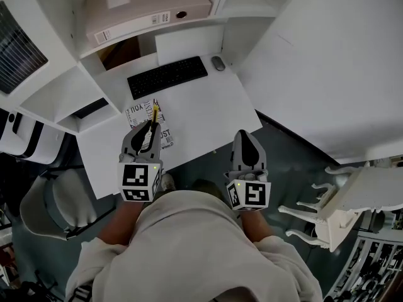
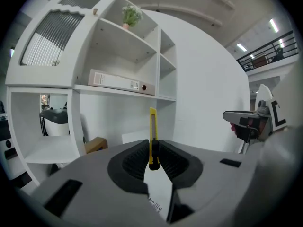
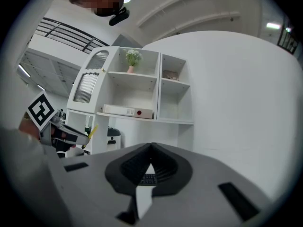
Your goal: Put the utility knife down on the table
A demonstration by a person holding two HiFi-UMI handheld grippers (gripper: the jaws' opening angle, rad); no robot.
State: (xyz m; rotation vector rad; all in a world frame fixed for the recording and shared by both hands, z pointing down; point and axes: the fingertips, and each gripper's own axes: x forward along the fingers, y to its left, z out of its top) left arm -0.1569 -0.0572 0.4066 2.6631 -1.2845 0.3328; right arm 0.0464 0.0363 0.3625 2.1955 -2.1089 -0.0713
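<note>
The yellow utility knife (image 1: pixel 153 116) sticks out forward from my left gripper (image 1: pixel 150 127), which hangs over the near left part of the white desk (image 1: pixel 208 112). In the left gripper view the knife (image 2: pixel 152 131) stands upright, clamped between the two black pads (image 2: pixel 135 162). My right gripper (image 1: pixel 245 134) is at the desk's near right edge; its jaws meet at the tips with nothing between them (image 3: pixel 151 148). In the right gripper view the left gripper (image 3: pixel 59 134) and the knife tip (image 3: pixel 91 130) show at the left.
A printed paper sheet (image 1: pixel 165 135) lies on the desk under the left gripper. A black keyboard (image 1: pixel 167 76) and a mouse (image 1: pixel 218 63) sit at the back. A binder (image 1: pixel 145 8) lies on the shelf above. A chair (image 1: pixel 44 206) stands at the left and white ornate furniture (image 1: pixel 343 206) at the right.
</note>
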